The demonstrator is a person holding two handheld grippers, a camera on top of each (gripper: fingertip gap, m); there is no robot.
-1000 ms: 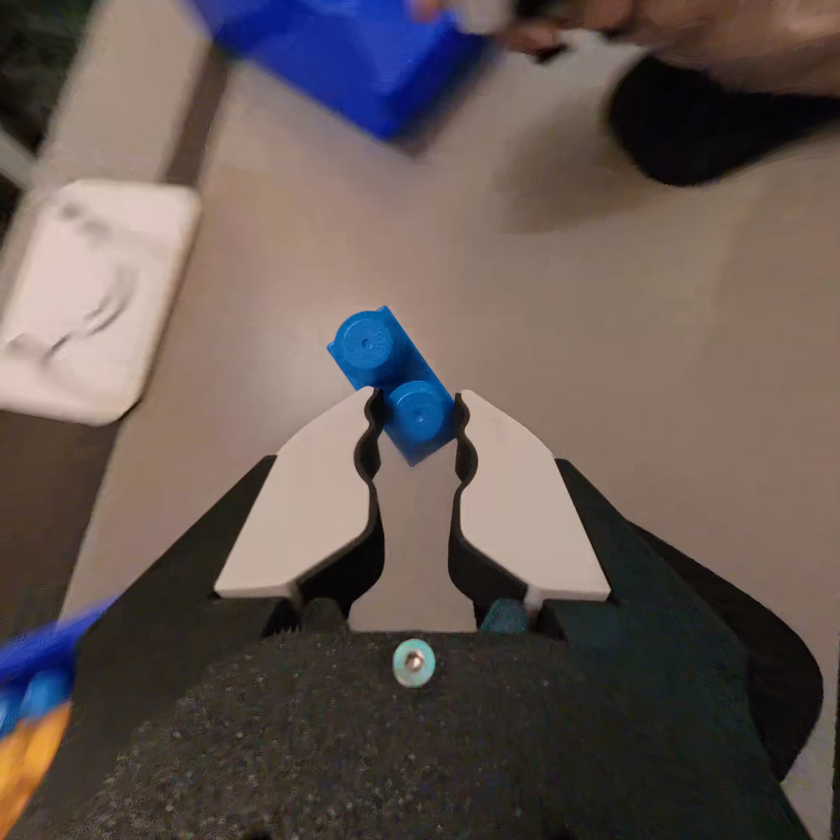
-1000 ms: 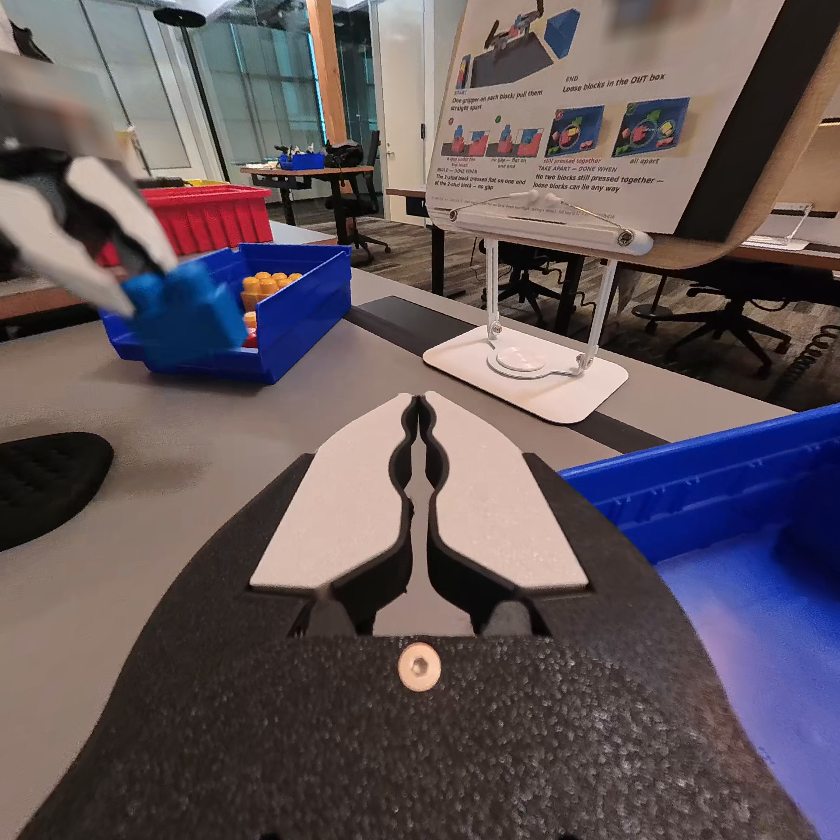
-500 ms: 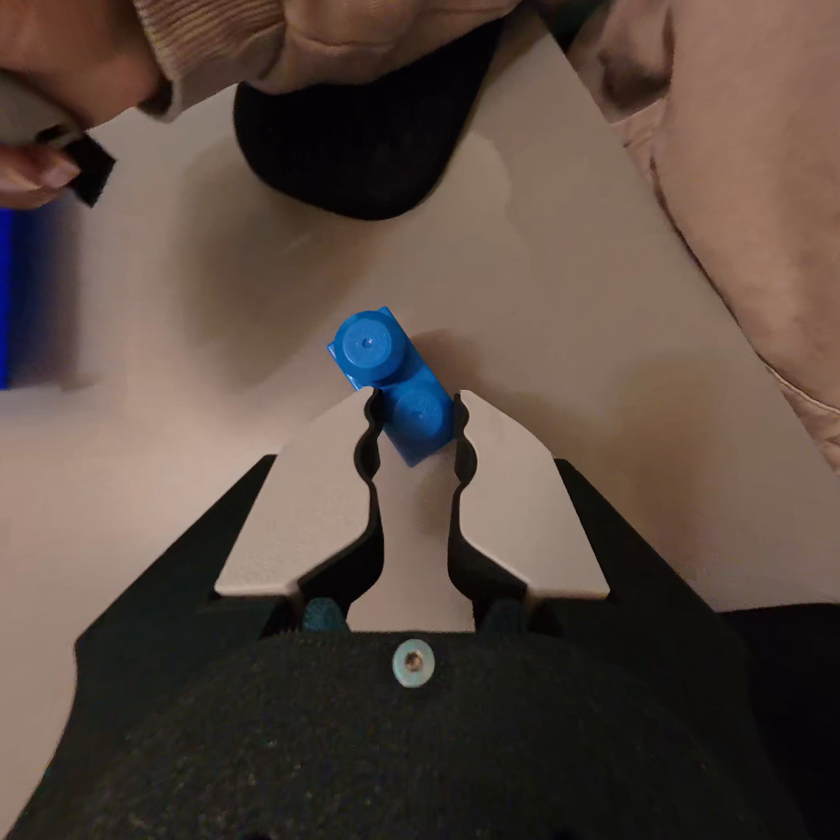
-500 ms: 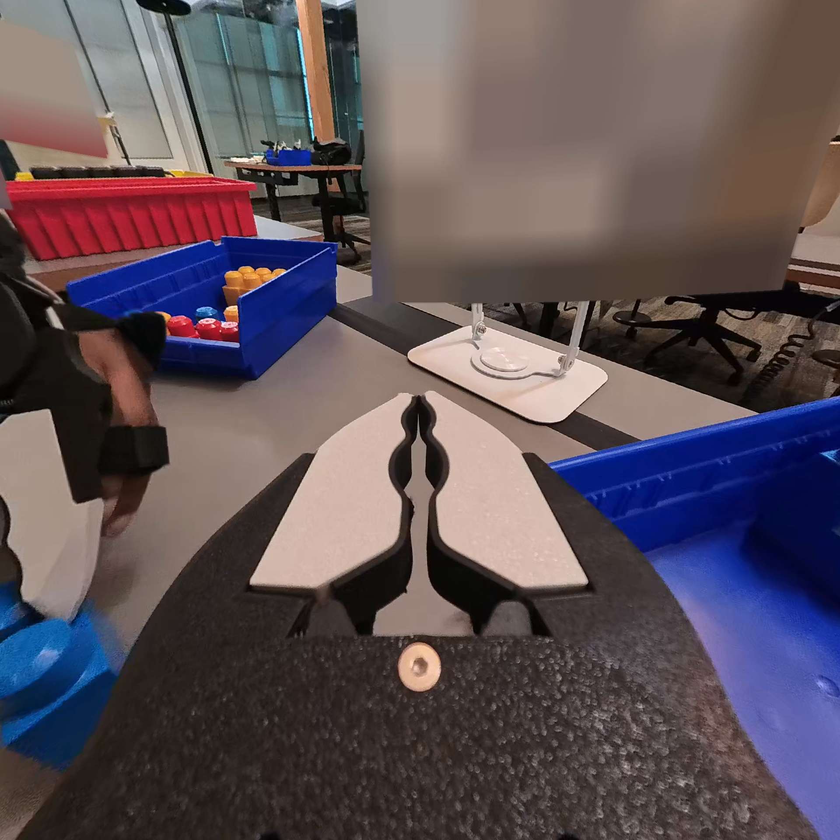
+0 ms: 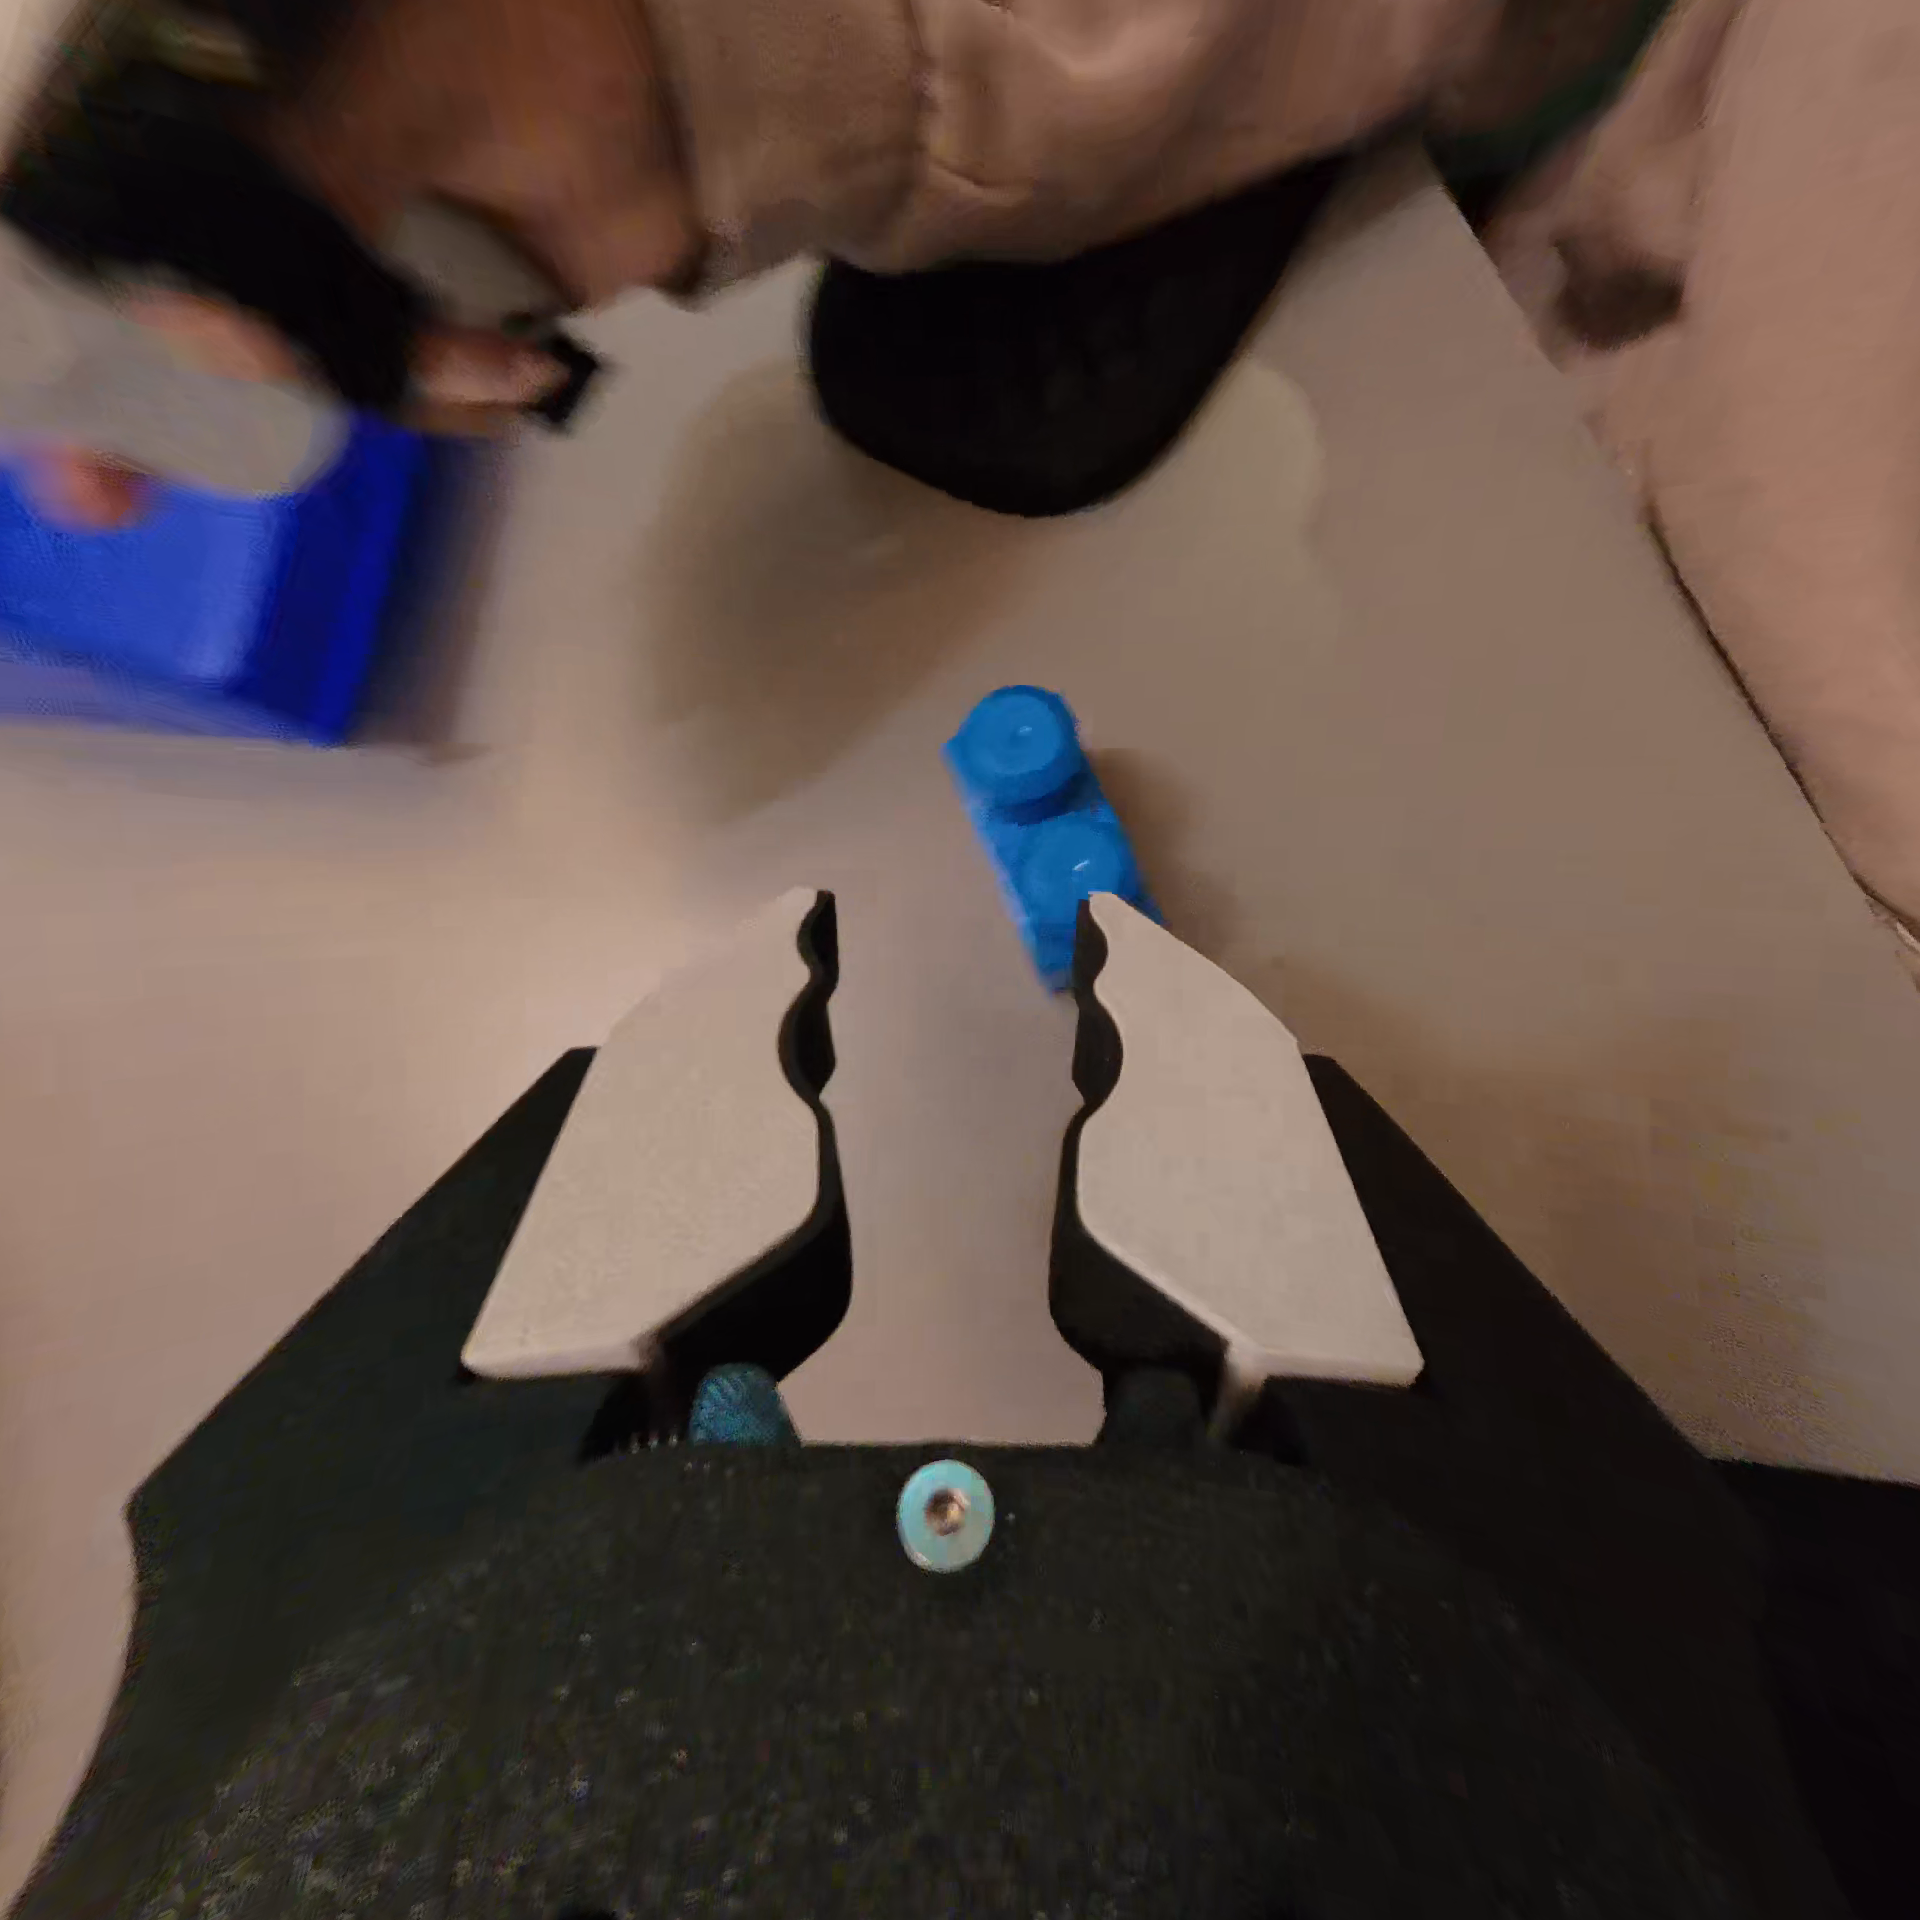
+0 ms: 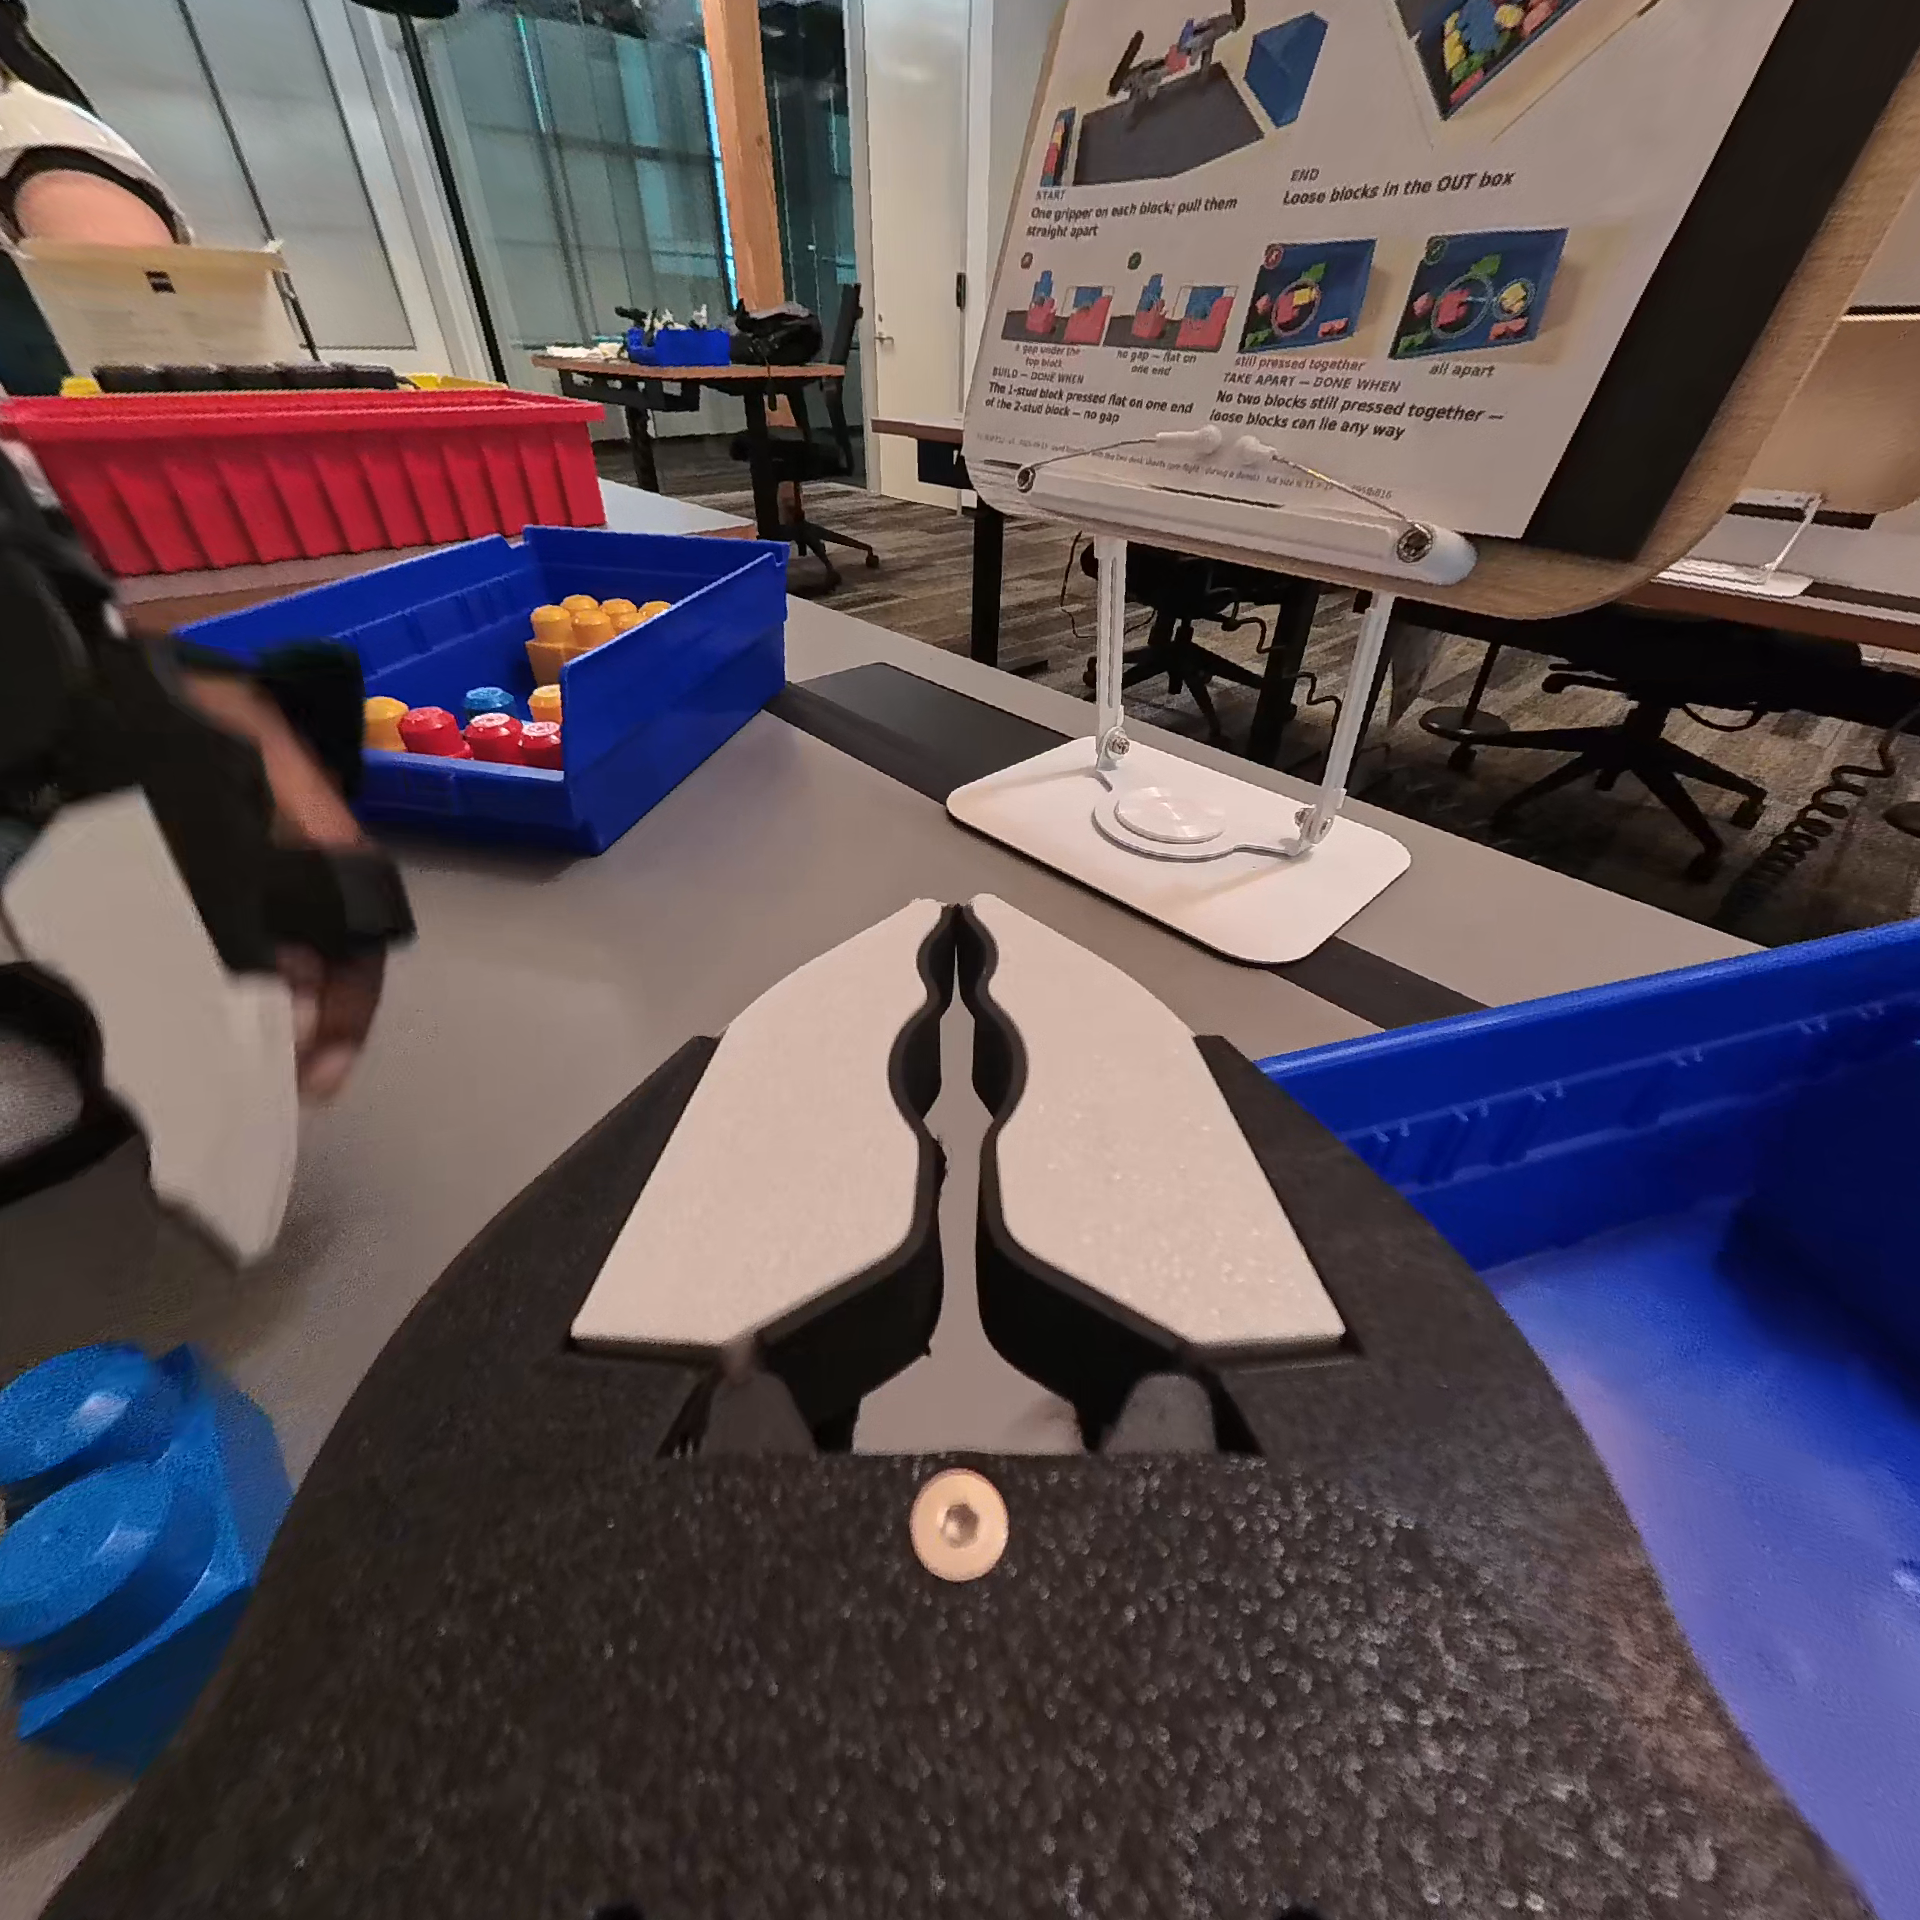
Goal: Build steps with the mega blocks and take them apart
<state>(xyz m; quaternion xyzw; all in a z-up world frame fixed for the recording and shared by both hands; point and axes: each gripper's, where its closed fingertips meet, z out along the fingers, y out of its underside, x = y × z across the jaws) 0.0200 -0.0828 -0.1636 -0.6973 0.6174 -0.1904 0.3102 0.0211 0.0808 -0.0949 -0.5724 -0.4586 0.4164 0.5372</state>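
Note:
A blue two-stud mega block lies studs-up on the grey table, just beyond the right fingertip of my left gripper. My left gripper is open and empty, and the block is outside its jaws. The same block shows at the lower left of the right wrist view. My right gripper is shut and empty, held above the table beside the near blue bin. A far blue bin holds several orange, red and blue blocks.
A black pad lies on the table beyond the block. A person's hand and sleeve fill the top of the left wrist view. A white stand holds an instruction board. A red bin stands behind. The tips of one gripper are about 15 centimeters away from the tips of the other.
My left gripper has opened and let go of the blue block, which now rests on the table to the right of its jaws. The right gripper stays shut.

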